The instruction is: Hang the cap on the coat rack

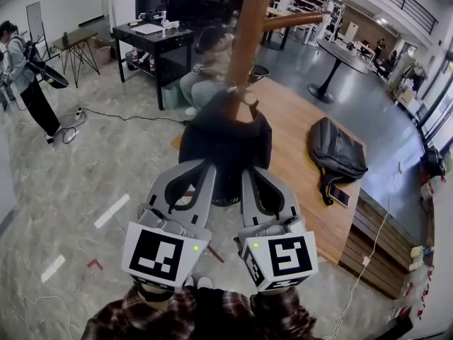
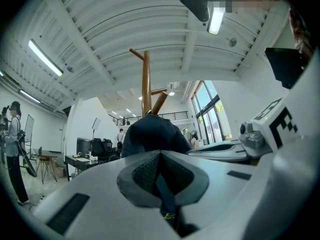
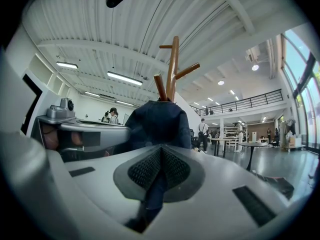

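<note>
Cap (image 1: 225, 144) tight in closed left tongs (image 2: 160, 159) and closed right tongs (image 3: 161, 154).

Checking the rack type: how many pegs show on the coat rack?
3: top peg pointing left, middle peg pointing right, low peg just above the cap. Others may be hidden.
</note>
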A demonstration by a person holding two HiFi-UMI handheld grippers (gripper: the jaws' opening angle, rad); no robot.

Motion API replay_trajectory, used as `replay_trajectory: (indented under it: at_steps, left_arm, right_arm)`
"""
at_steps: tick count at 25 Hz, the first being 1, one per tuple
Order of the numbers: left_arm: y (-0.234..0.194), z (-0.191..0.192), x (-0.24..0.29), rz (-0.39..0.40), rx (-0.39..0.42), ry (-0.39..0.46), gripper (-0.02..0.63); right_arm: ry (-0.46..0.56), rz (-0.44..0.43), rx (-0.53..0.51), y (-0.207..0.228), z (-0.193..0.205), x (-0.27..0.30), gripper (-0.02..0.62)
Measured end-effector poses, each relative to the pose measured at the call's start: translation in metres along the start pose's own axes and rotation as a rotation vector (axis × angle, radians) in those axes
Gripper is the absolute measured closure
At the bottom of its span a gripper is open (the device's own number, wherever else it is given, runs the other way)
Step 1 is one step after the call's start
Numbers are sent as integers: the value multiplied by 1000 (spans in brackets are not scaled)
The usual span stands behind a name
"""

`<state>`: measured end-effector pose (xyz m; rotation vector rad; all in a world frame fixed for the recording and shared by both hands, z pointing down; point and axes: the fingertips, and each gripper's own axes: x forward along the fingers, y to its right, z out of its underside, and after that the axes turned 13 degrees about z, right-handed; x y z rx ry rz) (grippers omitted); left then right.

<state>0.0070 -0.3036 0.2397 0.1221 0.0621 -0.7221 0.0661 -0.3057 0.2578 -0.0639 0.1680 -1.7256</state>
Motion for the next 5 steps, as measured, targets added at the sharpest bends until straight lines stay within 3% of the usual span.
replay_trajectory:
  at_steps: [5]
  left_arm:
    - [8, 2, -1, 0, -1, 2, 595]
  right_arm:
    - [6, 2, -1, 4, 1, -7, 584]
